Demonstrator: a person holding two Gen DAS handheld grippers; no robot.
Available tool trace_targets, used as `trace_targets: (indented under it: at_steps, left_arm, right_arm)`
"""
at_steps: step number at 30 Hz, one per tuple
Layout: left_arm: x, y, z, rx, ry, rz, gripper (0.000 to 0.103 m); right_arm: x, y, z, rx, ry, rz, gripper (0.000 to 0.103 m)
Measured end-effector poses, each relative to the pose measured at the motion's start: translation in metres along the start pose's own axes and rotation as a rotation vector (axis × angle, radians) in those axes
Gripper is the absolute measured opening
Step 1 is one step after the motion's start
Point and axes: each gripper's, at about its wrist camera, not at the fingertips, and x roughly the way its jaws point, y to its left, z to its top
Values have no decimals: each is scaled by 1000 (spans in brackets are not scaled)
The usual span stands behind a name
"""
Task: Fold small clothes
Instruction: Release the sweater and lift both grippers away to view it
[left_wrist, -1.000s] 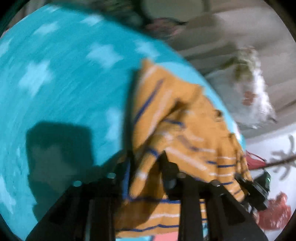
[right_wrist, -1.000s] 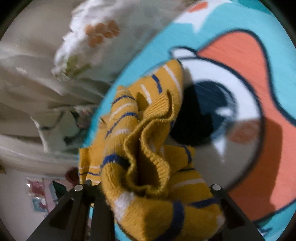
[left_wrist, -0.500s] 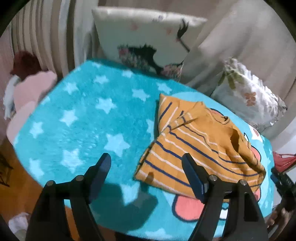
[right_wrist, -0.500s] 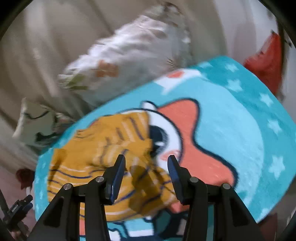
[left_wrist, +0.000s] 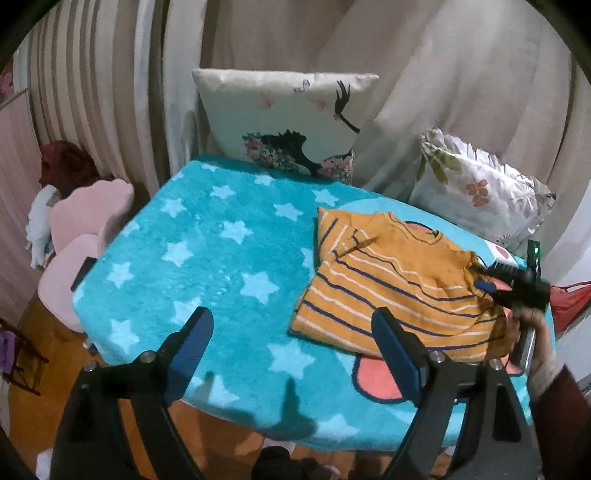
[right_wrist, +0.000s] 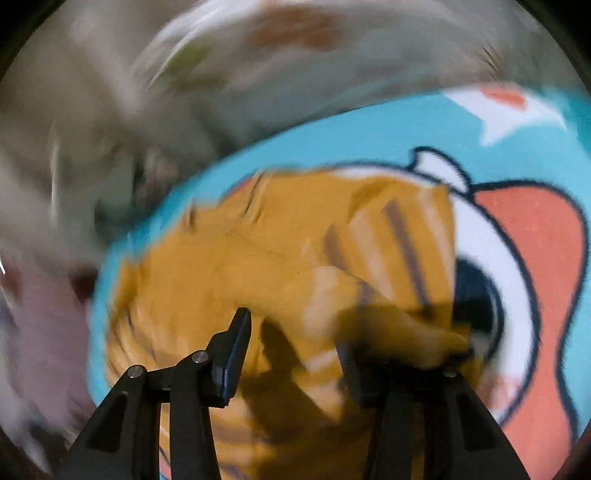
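Observation:
A small mustard-yellow shirt with blue and white stripes lies loosely folded on the right side of a turquoise star blanket. My left gripper is open and empty, held back above the blanket's near edge, left of the shirt. My right gripper shows in the left wrist view at the shirt's right edge. In the blurred right wrist view my right gripper is open just above the shirt, with a fold of cloth over its right finger.
The blanket covers a small table and has a cartoon fish print at the right. A bird-print pillow and a floral pillow lean at the back. Pink chairs stand to the left. Wooden floor lies below.
Both grippers let go of the shirt and opened. The left gripper pulled back and up, away from the table. The right gripper, after backing off, has come back down close over the shirt.

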Motion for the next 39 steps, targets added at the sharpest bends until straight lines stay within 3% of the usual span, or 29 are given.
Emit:
trace_targets:
  at_steps: [2, 5, 8, 11, 14, 16, 18, 19, 24, 30, 35, 39]
  left_arm:
    - [-1, 5, 0, -9, 4, 9, 87]
    - [3, 12, 3, -40, 13, 8, 87]
    - [12, 12, 6, -56, 23, 3, 87]
    - [19, 4, 8, -45, 25, -3, 87]
    - [21, -9, 8, -23, 0, 10, 87]
    - [20, -17, 6, -8, -15, 21, 87]
    - [18, -21, 4, -1, -20, 29, 87]
    - [17, -23, 2, 6, -18, 37, 87]
    - [13, -22, -18, 55, 19, 110, 87]
    - [21, 7, -37, 55, 69, 125, 87]
    - [52, 39, -23, 16, 82, 43, 87]
    - [65, 58, -9, 79, 66, 12, 87]
  right_arm:
    - [-6, -33, 21, 183, -38, 57, 49]
    - [-26, -45, 28, 217, -81, 42, 51]
    - [-59, -32, 17, 140, -105, 25, 55]
    - [-93, -1, -20, -19, -122, 14, 55]
    - [-97, 19, -68, -142, -94, 0, 62]
    - [-82, 19, -94, -201, -40, -69, 64]
    - [-60, 3, -110, -225, 51, -183, 64]
    - [-54, -3, -114, -222, 76, -200, 64]
    - [-87, 2, -114, -223, -7, -168, 64]
    - [-106, 64, -124, -315, -104, -133, 64]
    - [-66, 136, -133, -376, -34, -79, 64]
    - [-7, 194, -128, -399, 32, -69, 64]
